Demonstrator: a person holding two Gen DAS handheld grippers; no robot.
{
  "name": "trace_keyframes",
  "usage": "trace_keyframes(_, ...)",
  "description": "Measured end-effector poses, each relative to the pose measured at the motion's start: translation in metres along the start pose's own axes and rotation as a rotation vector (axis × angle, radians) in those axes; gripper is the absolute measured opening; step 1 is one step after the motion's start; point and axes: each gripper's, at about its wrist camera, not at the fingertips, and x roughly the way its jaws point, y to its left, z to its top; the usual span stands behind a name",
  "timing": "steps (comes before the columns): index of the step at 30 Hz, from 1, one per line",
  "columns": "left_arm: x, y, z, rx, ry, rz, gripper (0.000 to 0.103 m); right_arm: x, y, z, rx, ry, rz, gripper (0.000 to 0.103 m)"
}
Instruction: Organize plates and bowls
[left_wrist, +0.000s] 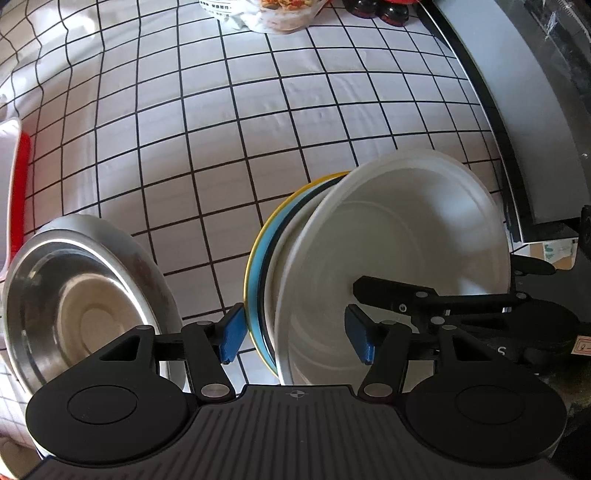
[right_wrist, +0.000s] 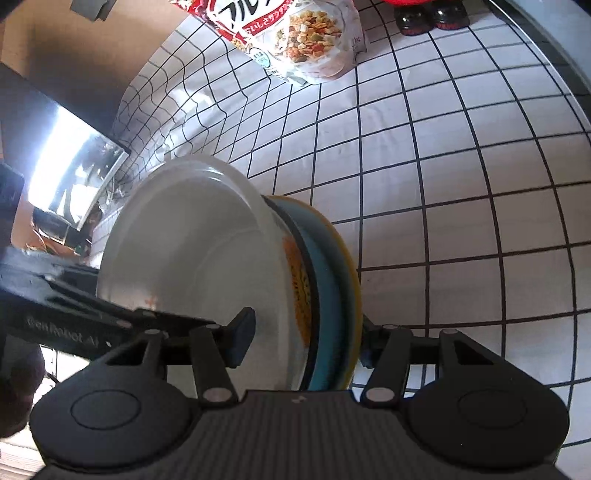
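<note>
A stack of dishes stands on its edge over the checked tablecloth. It is a white bowl, a dark plate and a blue plate with a yellow rim. My left gripper straddles the stack from above. One of its blue pads rests against the yellow rim and the other sits inside the bowl. My right gripper is shut on the same stack, with one finger in the bowl and the other behind the yellow-rimmed plate. Its finger shows in the left wrist view.
A steel bowl sits on the cloth left of the stack, with a red and white container beyond it. A cereal bag and dark bottles stand at the far end. A grey ledge borders the table's right side.
</note>
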Motion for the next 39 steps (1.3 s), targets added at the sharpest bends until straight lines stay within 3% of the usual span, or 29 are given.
trace_keyframes(4, 0.001, 0.003, 0.003, -0.032, 0.027, -0.014, 0.062, 0.0, 0.0, -0.001, 0.012, 0.02, 0.005, 0.058)
trace_keyframes(13, -0.001, 0.004, 0.0, -0.028, 0.011, -0.03, 0.062, 0.0, -0.002, -0.004, 0.079, 0.065, 0.0, 0.059)
trace_keyframes(25, -0.005, 0.016, -0.003, -0.086, 0.056, -0.068, 0.061, 0.005, 0.01, -0.003, 0.173, 0.13, -0.052, 0.058)
trace_keyframes(33, -0.03, 0.019, 0.002, -0.099, 0.047, -0.089, 0.061, -0.008, 0.026, 0.01, 0.166, 0.124, -0.06, 0.058)
trace_keyframes(39, -0.066, 0.035, 0.001, -0.111, 0.032, -0.112, 0.061, -0.023, 0.059, 0.024, 0.125, 0.109, -0.07, 0.059)
